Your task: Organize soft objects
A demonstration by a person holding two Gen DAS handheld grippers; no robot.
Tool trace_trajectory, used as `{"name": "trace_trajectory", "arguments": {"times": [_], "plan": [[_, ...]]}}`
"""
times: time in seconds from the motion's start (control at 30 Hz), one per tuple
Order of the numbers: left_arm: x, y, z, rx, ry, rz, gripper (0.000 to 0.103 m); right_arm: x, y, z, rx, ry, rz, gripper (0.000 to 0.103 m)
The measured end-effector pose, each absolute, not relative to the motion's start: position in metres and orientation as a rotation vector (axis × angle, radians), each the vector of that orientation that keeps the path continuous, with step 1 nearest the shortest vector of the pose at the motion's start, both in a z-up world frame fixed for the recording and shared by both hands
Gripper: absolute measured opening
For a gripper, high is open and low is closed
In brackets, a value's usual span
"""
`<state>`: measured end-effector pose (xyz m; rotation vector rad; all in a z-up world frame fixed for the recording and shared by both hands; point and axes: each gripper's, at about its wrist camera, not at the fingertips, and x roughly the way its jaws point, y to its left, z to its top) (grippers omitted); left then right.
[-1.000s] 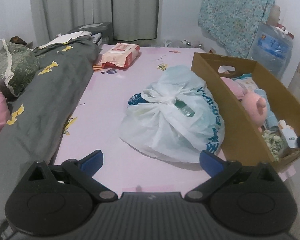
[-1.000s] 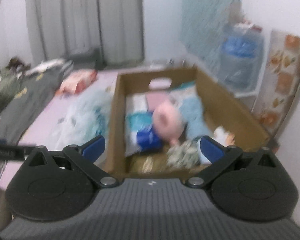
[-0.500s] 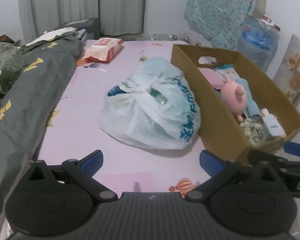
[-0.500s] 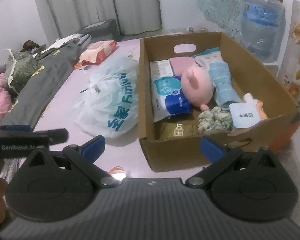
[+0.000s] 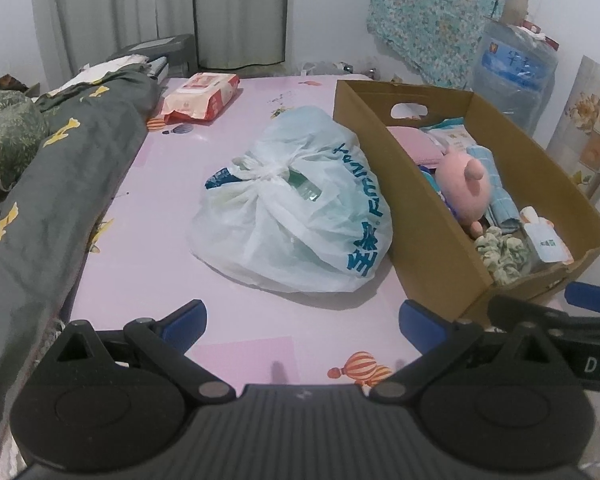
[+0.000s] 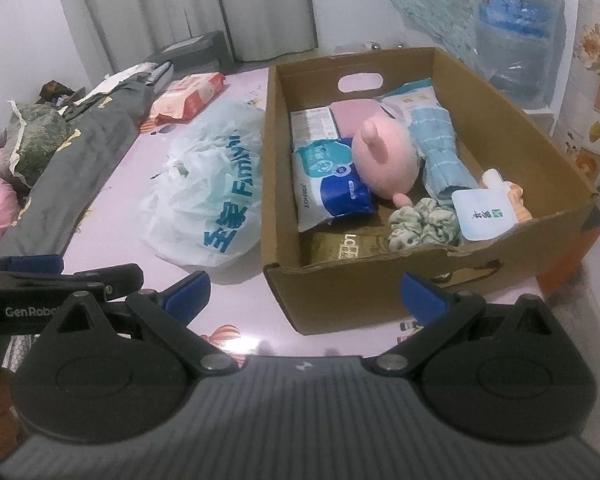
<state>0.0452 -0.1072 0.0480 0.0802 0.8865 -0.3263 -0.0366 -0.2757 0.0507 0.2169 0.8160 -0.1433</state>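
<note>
1. Step in hand: I judge this to be a pause between placements. My left gripper (image 5: 302,318) and my right gripper (image 6: 304,294) both stand with jaws spread wide and nothing between them, held low at the near edge of the bed.

2. Task's things: the open brown cardboard box (image 6: 380,296) sits on the right side of the bed and already holds soft goods: a round pink plush toy (image 6: 384,158), a blue-and-white wrapped tissue pack (image 6: 328,188), a light blue striped folded cloth (image 6: 440,152), a green patterned fabric scrunchie (image 6: 424,226) and a pale blue pouch (image 6: 482,216). These lie loosely, touching one another.

3. Outside the box: a knotted white plastic shopping bag with blue lettering (image 5: 296,208) lies just beside the box's left wall, apparently touching it. A red-and-white wipes packet (image 5: 200,96) lies well beyond, near the far end of the bed.

4. Next move, my judgement: the bag is the nearest loose item. It calls for a pinch at the knot, as the thin film would slip or tear elsewhere; room in the box looks tight.

5. Surface: a smooth pink bed sheet printed with balloons (image 5: 160,248). A dark grey quilt with yellow shapes (image 5: 48,200) runs along its left.

6. Room: grey curtains (image 5: 160,8) at the back, and a large blue water bottle (image 6: 520,32) against the right wall.
</note>
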Motion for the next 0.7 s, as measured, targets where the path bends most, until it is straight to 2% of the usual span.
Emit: {"name": "trace_trajectory", "arguments": {"times": [0.7], "plan": [[0.058,-0.122,0.04,0.1,0.922,-0.31,0.102,-0.023,-0.294,0.036,0.275,0.856,-0.138,0.102]]}}
